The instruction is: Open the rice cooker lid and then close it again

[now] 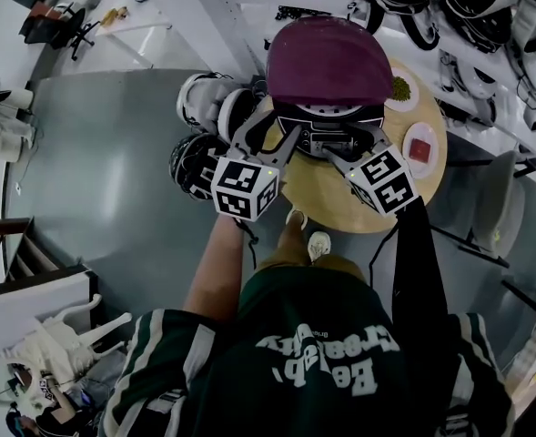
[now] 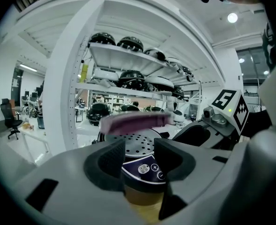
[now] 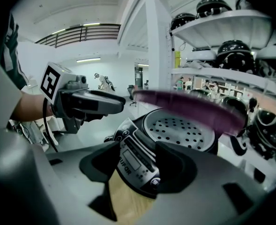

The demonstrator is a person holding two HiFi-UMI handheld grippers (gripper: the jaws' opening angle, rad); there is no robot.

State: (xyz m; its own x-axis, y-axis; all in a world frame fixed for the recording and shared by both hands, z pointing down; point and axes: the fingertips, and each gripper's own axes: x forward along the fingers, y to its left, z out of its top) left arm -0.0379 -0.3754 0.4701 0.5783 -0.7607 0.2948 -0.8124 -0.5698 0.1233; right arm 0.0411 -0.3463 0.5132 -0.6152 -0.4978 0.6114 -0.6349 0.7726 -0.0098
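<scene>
Although neither tool grips anything, both are drawn up close to the front of the black, round-bodied rice cooker (image 1: 327, 133), which sits on a round pale wooden table (image 1: 322, 200). The left gripper (image 2: 140, 156) has its dark padded jaws moderately apart with only air between them. Straight ahead of its tips lies the cooker's dark, button-studded control panel (image 2: 146, 168). The right gripper (image 3: 138, 165) is likewise open and empty, the same panel (image 3: 135, 161) just beyond its jaws. It is just to the left gripper's right, and the two do not touch. The cooker's maroon domed plastic lid (image 3: 189, 109) is lifted off the pot, hinged on the side far from both tools. It hangs above and ahead of the jaws, over a silver perforated inner plate (image 3: 177, 131). It shows smeared in both gripper views, so I cannot tell how far up it stands. By my reading the opening half of the task is done or just finishing, and closing is what remains. That would call for one gripper to rise above the lid's near edge. It would then press the edge down and toward the panel until the latch catches, while the other tool stays clear of the closing rim.
</scene>
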